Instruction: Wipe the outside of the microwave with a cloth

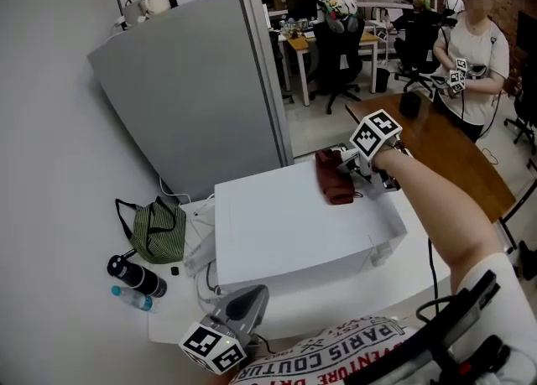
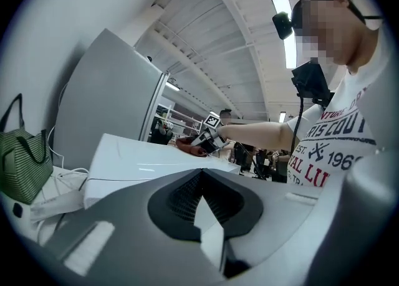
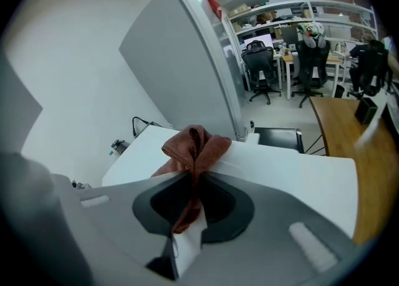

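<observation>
The white microwave (image 1: 294,232) stands on a white table, its flat top facing up. A reddish-brown cloth (image 1: 334,178) lies bunched on the far right part of that top. My right gripper (image 1: 362,167) is shut on the cloth (image 3: 194,147), which bulges out past the jaws over the microwave top (image 3: 293,166). My left gripper (image 1: 243,308) hangs low at the near edge of the table, shut with nothing between its jaws. From the left gripper view the microwave (image 2: 143,166) is ahead and the cloth (image 2: 187,146) sits at its far end.
A grey partition panel (image 1: 201,90) rises behind the microwave. A green striped bag (image 1: 158,231), a black bottle (image 1: 134,276) and a water bottle (image 1: 132,298) sit left of it. A wooden table (image 1: 445,153) and a standing person (image 1: 474,56) are to the right.
</observation>
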